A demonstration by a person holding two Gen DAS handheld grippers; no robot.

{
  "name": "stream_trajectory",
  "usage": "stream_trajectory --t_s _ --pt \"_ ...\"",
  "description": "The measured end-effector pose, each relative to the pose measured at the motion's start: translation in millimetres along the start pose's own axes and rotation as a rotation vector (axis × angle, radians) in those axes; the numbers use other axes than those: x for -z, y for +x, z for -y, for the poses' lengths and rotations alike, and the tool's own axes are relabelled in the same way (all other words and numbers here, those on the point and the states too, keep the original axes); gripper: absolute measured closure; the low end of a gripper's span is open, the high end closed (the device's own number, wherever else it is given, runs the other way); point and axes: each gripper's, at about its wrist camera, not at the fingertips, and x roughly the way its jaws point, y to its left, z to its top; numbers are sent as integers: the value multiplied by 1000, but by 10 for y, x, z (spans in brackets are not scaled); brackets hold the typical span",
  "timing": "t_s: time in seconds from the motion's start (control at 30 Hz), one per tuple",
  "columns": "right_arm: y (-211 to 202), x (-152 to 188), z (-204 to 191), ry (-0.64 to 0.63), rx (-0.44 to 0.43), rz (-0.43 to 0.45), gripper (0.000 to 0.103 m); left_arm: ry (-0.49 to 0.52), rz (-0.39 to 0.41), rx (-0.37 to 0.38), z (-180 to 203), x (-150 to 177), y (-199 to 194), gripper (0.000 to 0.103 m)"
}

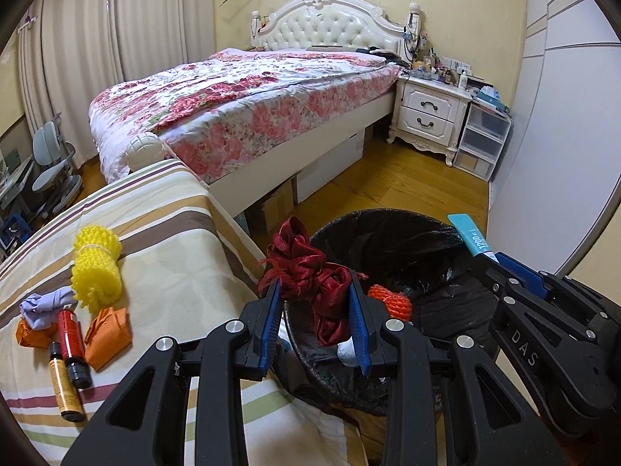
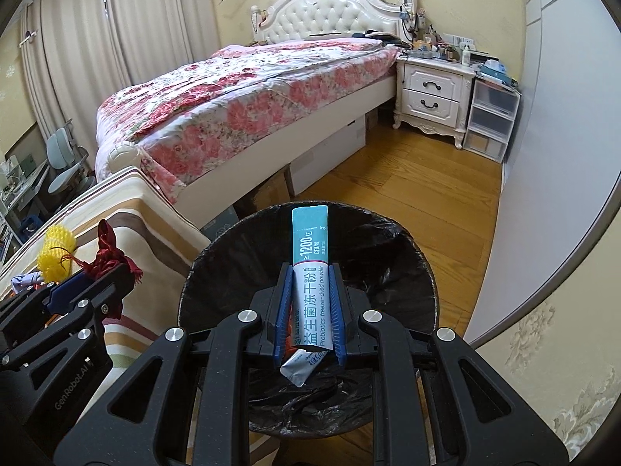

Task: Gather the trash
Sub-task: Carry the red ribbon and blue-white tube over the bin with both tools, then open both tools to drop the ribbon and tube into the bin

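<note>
dark red cloth (image 1: 316, 291), bunched and frayed, sits pinched between the blue pads of my left gripper (image 1: 316, 310); the jaws are drawn in tight on it, and the bundle hangs right at the near-left rim of the trash bin (image 1: 388, 219). from the left wrist view the bin, lined with a black bag, fills the space from about 1 to 4 o'clock of that gripper. inside it i can see an orange foam net (image 1: 390, 301) lying on the liner, just at 3 o'clock of the cloth.

my right gripper (image 2: 310, 306) is closed down flat on a probiotics powder sachet (image 2: 309, 272), teal at the top and white below, which stands upright between the pads and pokes out toward 12 o'clock over the bin's open mouth. a smaller silvery sachet (image 2: 300, 367) shows just under it at 6 o'clock; whether that one is gripped too i cannot tell.

at 9 o'clock of the left gripper lies the striped sheet (image 1: 163, 233), covering what i take for a bed or worktop. on it rest a yellow foam net (image 1: 97, 268), two orange packets (image 1: 108, 334), a crumpled lilac cloth (image 1: 46, 305), a red bottle (image 1: 73, 341) and an amber bottle (image 1: 64, 384), the two bottles side by side and touching.

further off at 12 o'clock stands the bed with the floral quilt (image 1: 240, 105), and at 1 o'clock a white nightstand (image 1: 429, 112) on the wooden floor (image 1: 407, 182).
</note>
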Motion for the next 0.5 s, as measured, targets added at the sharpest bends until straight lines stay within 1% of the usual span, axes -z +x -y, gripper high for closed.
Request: stream_trajectory --t_s 0.5 --pt "199 -2 146 25 14 -37 84 24 -44 -5 165 -43 248 70"
